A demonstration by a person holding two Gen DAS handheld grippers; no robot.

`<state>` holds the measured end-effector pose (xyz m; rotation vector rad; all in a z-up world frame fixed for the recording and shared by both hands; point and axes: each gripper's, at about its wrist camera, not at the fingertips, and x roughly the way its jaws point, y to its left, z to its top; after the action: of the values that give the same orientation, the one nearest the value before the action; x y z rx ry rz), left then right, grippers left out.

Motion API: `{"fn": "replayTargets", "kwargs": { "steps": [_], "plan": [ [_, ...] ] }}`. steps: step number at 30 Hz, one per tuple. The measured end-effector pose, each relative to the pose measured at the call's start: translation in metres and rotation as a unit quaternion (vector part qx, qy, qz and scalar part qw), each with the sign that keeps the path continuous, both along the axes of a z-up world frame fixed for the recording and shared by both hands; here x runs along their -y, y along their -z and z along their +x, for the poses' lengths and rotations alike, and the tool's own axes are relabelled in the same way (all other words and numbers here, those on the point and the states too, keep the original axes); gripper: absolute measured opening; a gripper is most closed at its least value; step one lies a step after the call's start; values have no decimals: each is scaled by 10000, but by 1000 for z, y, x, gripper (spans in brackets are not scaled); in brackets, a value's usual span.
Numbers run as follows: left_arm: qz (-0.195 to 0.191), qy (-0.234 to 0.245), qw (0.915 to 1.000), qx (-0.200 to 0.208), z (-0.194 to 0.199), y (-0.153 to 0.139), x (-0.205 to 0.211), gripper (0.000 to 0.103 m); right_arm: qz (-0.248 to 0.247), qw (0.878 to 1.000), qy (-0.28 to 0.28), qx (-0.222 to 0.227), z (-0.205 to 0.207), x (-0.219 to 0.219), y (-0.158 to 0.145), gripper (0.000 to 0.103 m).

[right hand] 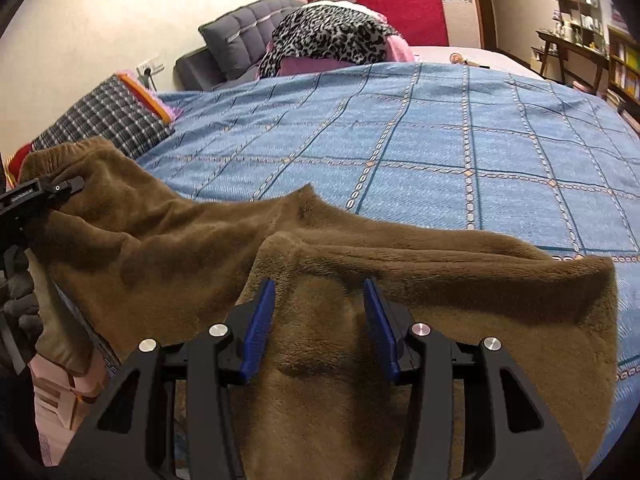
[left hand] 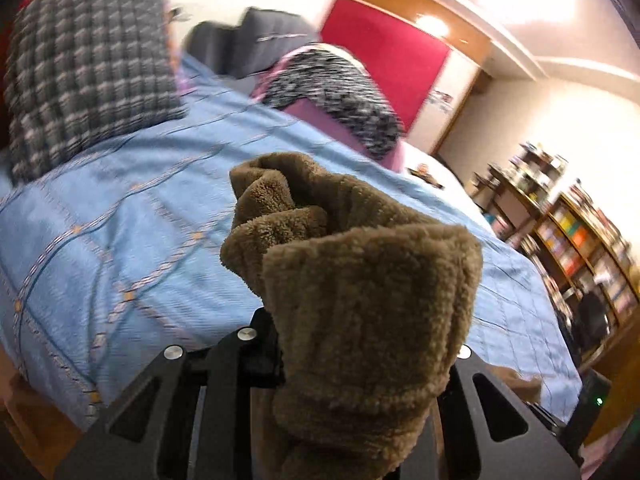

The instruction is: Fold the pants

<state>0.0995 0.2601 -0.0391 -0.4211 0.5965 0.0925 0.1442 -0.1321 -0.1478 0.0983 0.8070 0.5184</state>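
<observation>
Pants bunched, hiding left claw fingertips, bed blurred

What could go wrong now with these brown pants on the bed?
The left gripper pinches only a bunched edge of the pants, so the fleece could slip out as it lifts. The right gripper sits open over the cloth; unpinned, that end may drag across the bedspread and skew the fold.

In the left wrist view the bunched brown pants cover the left gripper, so its fingertips are hidden. The far pillow, leopard blanket and right-hand bookshelves are motion-blurred. In the right wrist view the pants' near part runs off the bottom edge.
</observation>
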Motion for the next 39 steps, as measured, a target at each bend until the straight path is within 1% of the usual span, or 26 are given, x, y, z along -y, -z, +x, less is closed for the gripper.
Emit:
{"fn": "replayTargets", "kwargs": {
  "steps": [4,7,10,13,15,18,20,22,25,28,32,36,37,38,39],
  "plan": [
    [195,526,9983,147,5,-20,47,22,177,9996,204,80,-6,22,-7,47],
    [322,957,9946,227,7,-31,88,22,318,9986,424,93,-10,42,-9,47],
    [403,1381,9892,296,8,-39,133,22,517,9966,648,33,-14,65,-9,47],
    [554,1673,9837,351,10,-43,170,22,753,9932,886,-62,-16,90,-7,47],
    [620,1950,9782,362,11,-45,202,22,870,9906,1049,-101,-20,106,-5,47],
    [671,2435,9671,293,13,-42,249,22,953,9867,1316,-72,-26,132,-5,47],
    [764,2671,9604,227,14,-38,276,22,1026,9832,1510,-45,-33,152,-5,47],
    [1024,2901,9514,168,14,-30,310,22,1089,9796,1687,-31,-40,169,-4,47],
    [1314,3181,9389,43,12,-15,349,22,1178,9736,1953,-50,-48,191,-2,47],
    [1444,3428,9282,-122,12,3,380,22,1221,9687,2161,-80,-53,208,2,47],
    [1658,3682,9145,-240,11,23,403,22,1258,9641,2337,-89,-60,224,6,47],
    [1934,3981,8958,-402,6,46,426,24,1274,9623,2402,-94,-64,232,9,47],
    [1996,4034,8918,-456,6,51,431,27,1266,9622,2408,-92,-64,233,10,47],
    [2038,4081,8885,-503,5,55,431,34,1247,9624,2411,-86,-66,233,10,47],
    [2049,4142,8852,-531,5,57,434,37,1227,9625,2417,-80,-66,233,10,47]
  ]
}}
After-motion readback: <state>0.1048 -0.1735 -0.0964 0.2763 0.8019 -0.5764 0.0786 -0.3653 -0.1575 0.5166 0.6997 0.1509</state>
